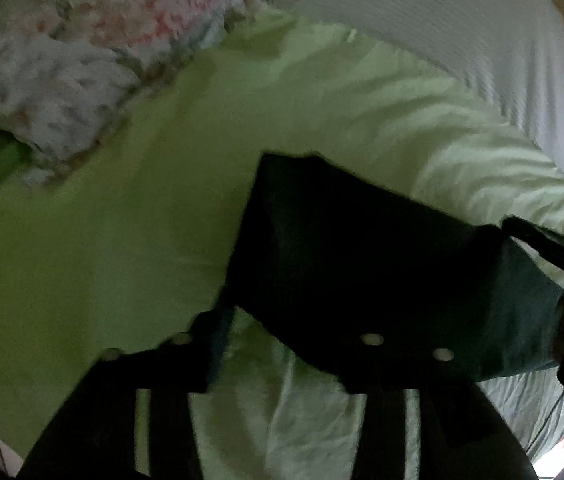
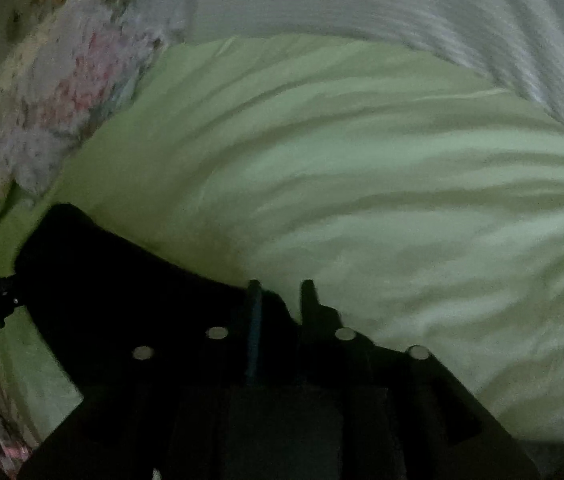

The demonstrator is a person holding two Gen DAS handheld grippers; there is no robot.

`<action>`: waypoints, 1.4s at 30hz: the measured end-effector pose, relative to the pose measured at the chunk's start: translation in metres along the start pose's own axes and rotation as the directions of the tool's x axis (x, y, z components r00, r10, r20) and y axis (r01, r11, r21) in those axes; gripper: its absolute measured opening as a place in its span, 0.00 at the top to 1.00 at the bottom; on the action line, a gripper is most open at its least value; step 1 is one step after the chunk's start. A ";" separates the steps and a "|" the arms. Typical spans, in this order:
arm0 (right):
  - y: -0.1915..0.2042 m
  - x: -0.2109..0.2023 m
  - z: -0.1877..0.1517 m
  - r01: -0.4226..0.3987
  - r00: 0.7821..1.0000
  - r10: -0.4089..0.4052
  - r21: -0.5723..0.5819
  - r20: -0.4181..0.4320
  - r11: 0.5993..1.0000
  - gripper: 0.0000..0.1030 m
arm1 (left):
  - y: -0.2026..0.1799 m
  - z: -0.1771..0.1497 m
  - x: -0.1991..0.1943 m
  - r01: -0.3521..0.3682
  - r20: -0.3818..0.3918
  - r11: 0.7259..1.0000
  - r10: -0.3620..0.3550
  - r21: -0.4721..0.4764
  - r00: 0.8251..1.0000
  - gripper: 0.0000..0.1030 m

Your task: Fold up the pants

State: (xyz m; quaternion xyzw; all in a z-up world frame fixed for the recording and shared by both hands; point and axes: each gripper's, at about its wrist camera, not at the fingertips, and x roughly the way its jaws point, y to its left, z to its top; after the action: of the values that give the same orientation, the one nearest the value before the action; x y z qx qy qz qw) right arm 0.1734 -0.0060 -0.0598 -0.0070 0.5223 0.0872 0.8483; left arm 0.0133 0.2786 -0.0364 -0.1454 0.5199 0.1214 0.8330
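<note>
A: Left wrist view: where do the left gripper's point(image 1: 282, 344) fingers stand?

B: Wide apart. One fingertip presses into the dark pants point(image 1: 345, 248); the other is hidden under the cloth, so whether they grip it I cannot tell.

A: And the right gripper point(image 2: 280, 300)?

B: Its fingers are close together, clamped on the pants' point(image 2: 122, 280) edge, with a blue strip showing at the left pad.

A: Where are the pants?

B: A dark panel stretched between both grippers, over the wrinkled pale green bed sheet point(image 2: 361, 184). A floral pillow point(image 1: 66, 96) lies beyond, beside white ribbed bedding point(image 2: 361, 8).
</note>
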 end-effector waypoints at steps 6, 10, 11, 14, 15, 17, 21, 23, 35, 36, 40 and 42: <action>-0.034 -0.066 -0.046 -0.001 0.994 -0.017 0.167 0.107 0.986 0.50 | -0.022 0.008 -0.028 0.044 0.051 0.996 -0.049 0.080 0.998 0.48; -0.062 -0.104 -0.090 0.036 0.987 -0.083 0.313 0.137 0.949 0.50 | -0.069 0.013 -0.025 0.120 0.027 0.978 -0.126 0.172 0.992 0.46; -0.069 -0.112 -0.100 0.042 0.985 -0.096 0.344 0.143 0.938 0.50 | -0.084 0.012 -0.023 0.149 0.012 0.968 -0.154 0.202 0.988 0.46; -0.092 -0.138 -0.136 0.073 0.975 -0.158 0.449 0.156 0.891 0.50 | -0.136 0.001 -0.019 0.209 -0.029 0.926 -0.211 0.316 0.977 0.46; -0.100 -0.146 -0.147 0.085 0.971 -0.180 0.477 0.157 0.875 0.50 | -0.158 -0.005 -0.018 0.223 -0.048 0.903 -0.221 0.368 0.974 0.46; -0.121 -0.165 -0.175 0.106 0.962 -0.223 0.536 0.159 0.837 0.50 | -0.197 -0.021 -0.018 0.256 -0.082 0.852 -0.246 0.457 0.966 0.46; -0.155 -0.191 -0.214 0.117 0.945 -0.283 0.639 0.165 0.761 0.50 | -0.268 -0.052 -0.017 0.334 -0.158 0.735 -0.300 0.590 0.941 0.46; -0.168 -0.201 -0.228 0.122 0.936 -0.310 0.672 0.167 0.730 0.50 | -0.298 -0.068 -0.015 0.367 -0.199 0.674 -0.316 0.642 0.928 0.46; -0.227 -0.198 -0.263 0.055 0.935 -0.307 0.780 0.178 0.623 0.50 | -0.417 -0.120 0.010 0.392 -0.288 0.454 -0.282 0.800 0.915 0.50; -0.230 -0.196 -0.263 0.045 0.937 -0.298 0.782 0.183 0.622 0.50 | -0.420 -0.122 0.013 0.396 -0.296 0.448 -0.277 0.802 0.914 0.50; -0.240 -0.186 -0.266 0.011 0.945 -0.265 0.792 0.191 0.610 0.51 | -0.435 -0.133 0.027 0.386 -0.309 0.412 -0.242 0.826 0.920 0.50; -0.245 -0.184 -0.267 -0.009 0.947 -0.252 0.799 0.200 0.601 0.57 | -0.442 -0.138 0.036 0.364 -0.299 0.404 -0.218 0.839 0.929 0.54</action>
State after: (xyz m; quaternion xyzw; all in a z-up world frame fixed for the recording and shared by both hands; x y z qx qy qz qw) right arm -0.1053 -0.3001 -0.0376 0.3452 0.3734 -0.2108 0.8349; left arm 0.0699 -0.1808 -0.0749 0.2106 0.5305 -0.3231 0.7549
